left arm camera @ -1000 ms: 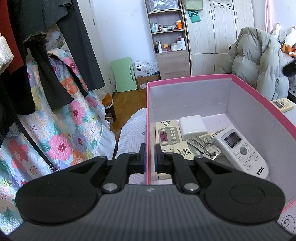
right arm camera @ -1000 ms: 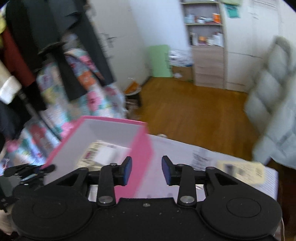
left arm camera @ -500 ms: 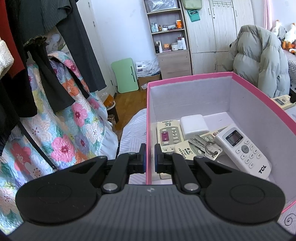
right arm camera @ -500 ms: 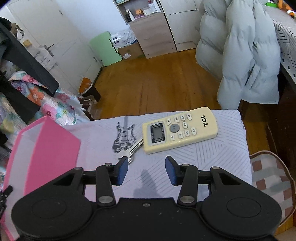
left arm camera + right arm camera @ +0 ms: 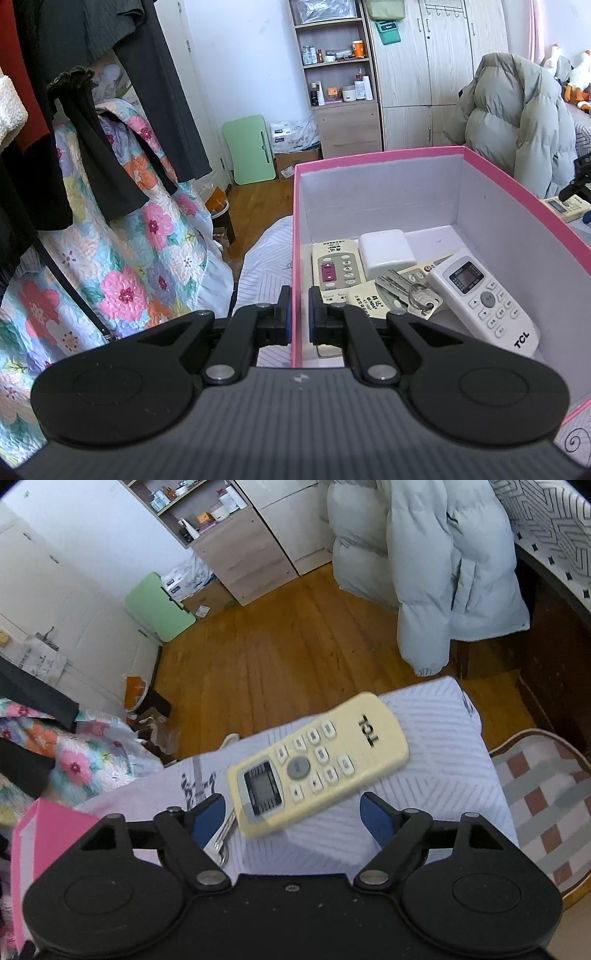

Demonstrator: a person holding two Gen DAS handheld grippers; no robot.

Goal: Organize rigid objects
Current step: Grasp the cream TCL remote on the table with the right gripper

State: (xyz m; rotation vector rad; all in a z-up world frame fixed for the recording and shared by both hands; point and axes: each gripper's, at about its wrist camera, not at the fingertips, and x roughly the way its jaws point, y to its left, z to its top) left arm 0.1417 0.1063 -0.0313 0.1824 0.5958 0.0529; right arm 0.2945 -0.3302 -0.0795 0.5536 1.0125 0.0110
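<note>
My left gripper (image 5: 298,321) is shut on the near wall of the pink box (image 5: 517,192), one finger outside and one inside. In the box lie a white TCL remote (image 5: 484,299), a bunch of keys (image 5: 410,291), a white block (image 5: 386,249) and a beige remote (image 5: 334,271). In the right wrist view a cream TCL remote (image 5: 317,760) lies on the striped cloth. My right gripper (image 5: 293,814) hovers over its near end, jaws opening, pads not touching it. Keys (image 5: 221,834) lie under the left finger. The pink box (image 5: 37,830) is at the lower left.
A grey puffer jacket (image 5: 424,554) hangs at the right above the wooden floor (image 5: 277,646). A floral quilt (image 5: 110,240) and dark clothes hang on the left. A checked cushion (image 5: 546,794) lies beside the cloth-covered surface. A green folding board (image 5: 249,147) leans on the wall.
My right gripper swung from the pink box, came down close over the cream remote, rolled, and spread its jaws wider. The left gripper and the box stayed as they were.
</note>
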